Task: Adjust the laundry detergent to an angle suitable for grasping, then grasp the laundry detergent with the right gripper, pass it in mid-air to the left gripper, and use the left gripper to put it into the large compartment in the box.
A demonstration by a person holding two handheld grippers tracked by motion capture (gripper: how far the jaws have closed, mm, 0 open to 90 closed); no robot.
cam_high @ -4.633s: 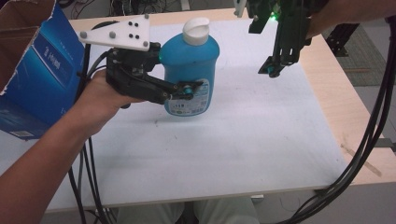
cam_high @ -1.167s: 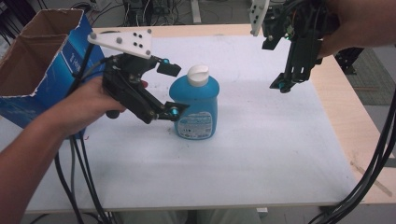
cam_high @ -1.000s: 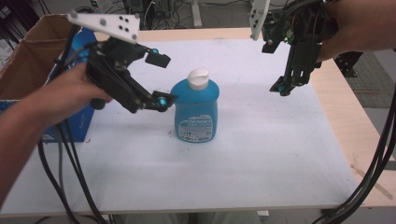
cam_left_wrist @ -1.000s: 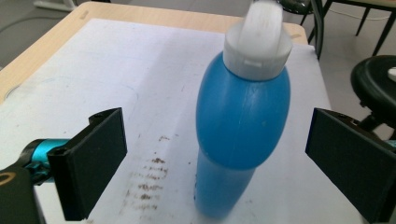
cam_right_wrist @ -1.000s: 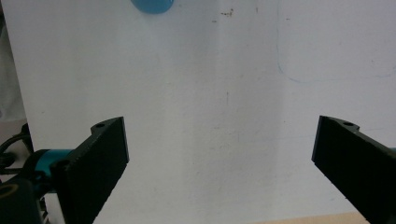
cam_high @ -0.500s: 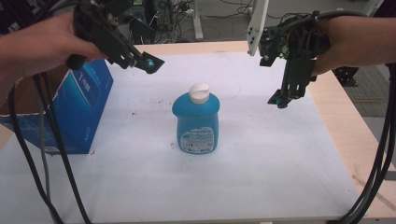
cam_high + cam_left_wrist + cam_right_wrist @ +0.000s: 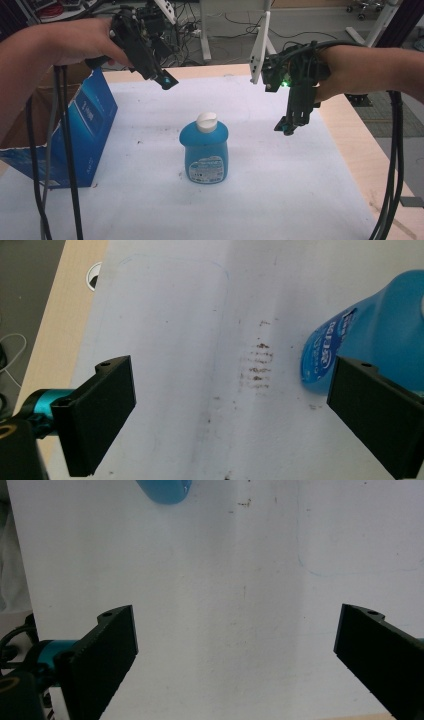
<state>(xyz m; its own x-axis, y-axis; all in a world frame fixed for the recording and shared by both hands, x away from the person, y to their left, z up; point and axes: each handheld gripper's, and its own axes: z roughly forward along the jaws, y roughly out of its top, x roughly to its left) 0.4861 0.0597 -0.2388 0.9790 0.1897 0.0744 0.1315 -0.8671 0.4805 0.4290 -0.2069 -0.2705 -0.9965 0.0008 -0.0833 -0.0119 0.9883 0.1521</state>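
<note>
One blue bottle [image 7: 204, 148] stands upright on my white mat [image 7: 280, 190], clear of left gripper [image 7: 165, 81] and right gripper [image 7: 289, 127], both jaws apart, empty; placement looks done, retreat next.

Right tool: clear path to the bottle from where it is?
Probably yes. The right tool hangs open, off to the side of the upright bottle, with bare white table between them and nothing in the way.

the blue bottle [image 7: 204, 149] and the blue box [image 7: 90, 120] bear labels, but the print is too small to read.
</note>
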